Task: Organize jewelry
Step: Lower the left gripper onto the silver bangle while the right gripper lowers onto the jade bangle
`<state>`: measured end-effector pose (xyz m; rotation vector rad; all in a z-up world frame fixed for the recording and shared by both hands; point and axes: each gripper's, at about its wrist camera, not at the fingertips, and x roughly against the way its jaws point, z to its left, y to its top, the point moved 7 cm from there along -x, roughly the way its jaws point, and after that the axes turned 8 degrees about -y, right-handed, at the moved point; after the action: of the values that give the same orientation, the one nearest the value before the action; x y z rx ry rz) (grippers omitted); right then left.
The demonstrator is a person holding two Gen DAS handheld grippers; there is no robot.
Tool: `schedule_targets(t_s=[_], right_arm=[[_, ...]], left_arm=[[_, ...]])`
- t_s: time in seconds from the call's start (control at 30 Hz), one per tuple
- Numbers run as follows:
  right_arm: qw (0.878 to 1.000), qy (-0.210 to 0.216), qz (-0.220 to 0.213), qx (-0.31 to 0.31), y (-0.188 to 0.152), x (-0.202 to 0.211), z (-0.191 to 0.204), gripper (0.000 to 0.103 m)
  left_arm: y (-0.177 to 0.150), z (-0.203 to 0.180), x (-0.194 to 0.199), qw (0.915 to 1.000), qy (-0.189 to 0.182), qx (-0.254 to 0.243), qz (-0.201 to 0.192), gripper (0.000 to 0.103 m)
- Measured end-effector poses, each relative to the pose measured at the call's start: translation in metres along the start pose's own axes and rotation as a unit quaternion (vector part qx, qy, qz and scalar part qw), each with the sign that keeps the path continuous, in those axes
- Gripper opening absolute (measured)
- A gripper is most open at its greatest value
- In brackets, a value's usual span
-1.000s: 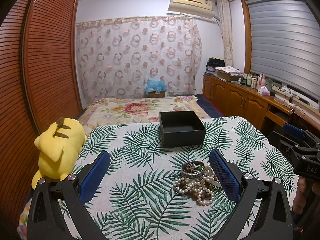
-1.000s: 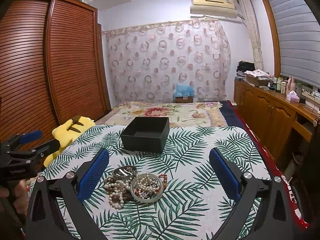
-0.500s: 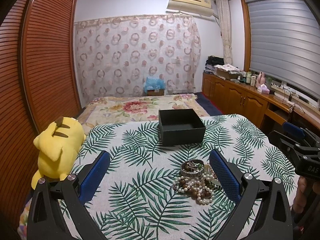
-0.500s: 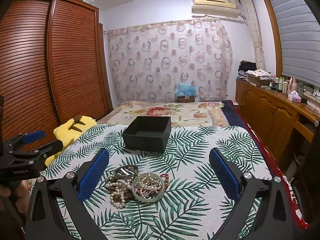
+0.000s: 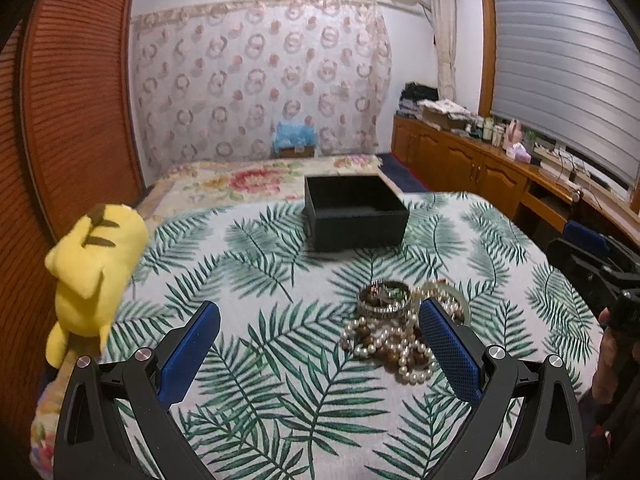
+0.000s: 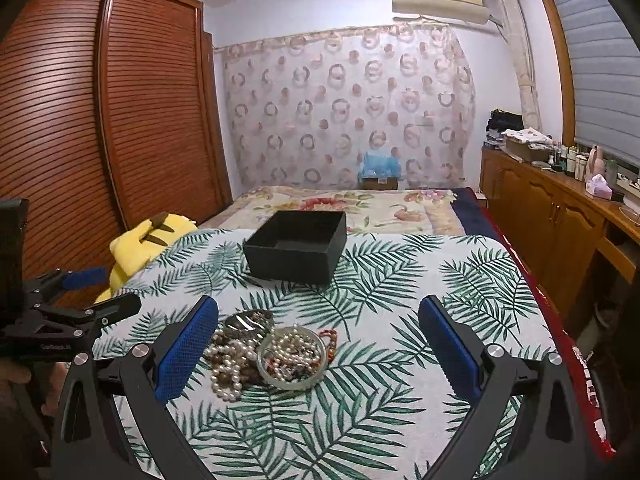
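Both tongs, left (image 5: 318, 342) and right (image 6: 318, 338), gaped wide and empty; jewelry (image 6: 268, 350) lay heaped at six o'clock of the box (image 6: 296, 250), likely awaiting sorting

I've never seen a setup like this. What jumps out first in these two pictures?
A tangled heap of white pearl and brown bead necklaces with a clear glass bangle lies on the palm-leaf-print bedspread. Behind it stands an open black square box. At the bed's left edge lies a bright yellow plush toy.

Both wrist cams face bedward, prob. sharing jewelry pile (image 5: 394, 334) (image 6: 264, 354)
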<state>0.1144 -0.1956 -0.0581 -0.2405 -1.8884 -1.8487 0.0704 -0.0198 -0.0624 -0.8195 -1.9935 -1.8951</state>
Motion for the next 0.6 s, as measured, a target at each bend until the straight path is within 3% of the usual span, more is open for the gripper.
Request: schedule_targets(t_s=[0.1,0.33,0.6], right_arm=[[1.000,0.005,0.008,0.003,-0.007,-0.004,-0.005,0.100],[0.998,0.030,0.051,0.027,-0.033,-0.026,0.000,0.085],[0.994,0.039,0.097,0.035,-0.063,-0.045,-0.002,0.084]], left_arm=[[-0.009,0.004,-0.011,0.9998,-0.004,0.001,0.018,0.096],[-0.026,0.011,-0.028,0.9987,-0.015,0.004,0.049,0.096],[-0.029,0.012,-0.045,0.9959,-0.050,0.001,0.076,0.096]])
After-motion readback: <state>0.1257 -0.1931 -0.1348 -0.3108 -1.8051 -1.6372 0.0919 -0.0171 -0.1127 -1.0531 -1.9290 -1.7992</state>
